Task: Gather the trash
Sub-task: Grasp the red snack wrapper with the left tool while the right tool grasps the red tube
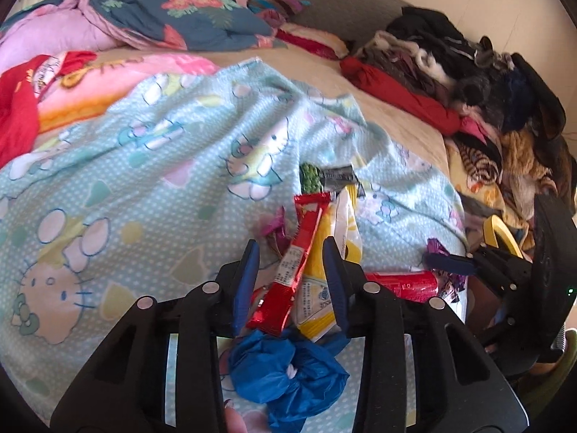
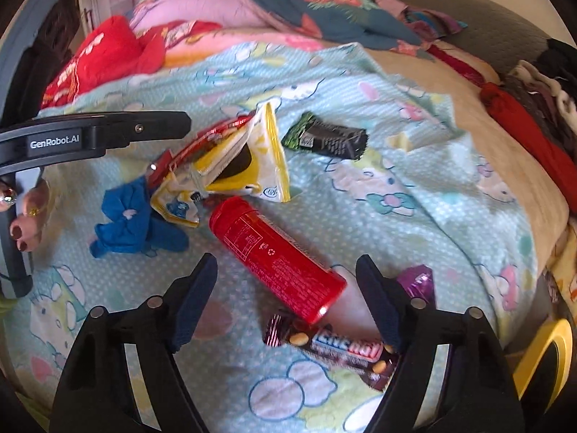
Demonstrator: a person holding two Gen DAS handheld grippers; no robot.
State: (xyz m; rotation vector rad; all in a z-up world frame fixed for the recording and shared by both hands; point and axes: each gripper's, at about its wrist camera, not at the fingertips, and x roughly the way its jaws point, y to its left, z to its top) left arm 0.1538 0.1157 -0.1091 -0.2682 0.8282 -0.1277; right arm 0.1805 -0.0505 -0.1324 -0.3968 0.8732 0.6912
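Note:
Snack trash lies on a light blue cartoon-print blanket (image 1: 108,166) on a bed. My left gripper (image 1: 291,241) points down with its jaws narrowed on a red wrapper (image 1: 295,270) and a yellow packet (image 1: 317,288), which stand bunched up between the pads. In the right wrist view the same yellow packet (image 2: 252,166) rises crumpled beside the left gripper's black body. My right gripper (image 2: 285,259) stands open astride a red tube (image 2: 274,256) without touching it. A brown chocolate-bar wrapper (image 2: 342,350) lies just below the tube.
A crumpled blue bag (image 2: 133,216), a black and green wrapper (image 2: 324,137) and a purple foil wrapper (image 2: 418,281) lie nearby. Folded quilts (image 1: 162,18) sit at the back. A clothes pile (image 1: 468,72) fills the bed's right side. A yellow rim (image 2: 548,361) shows at the bed's edge.

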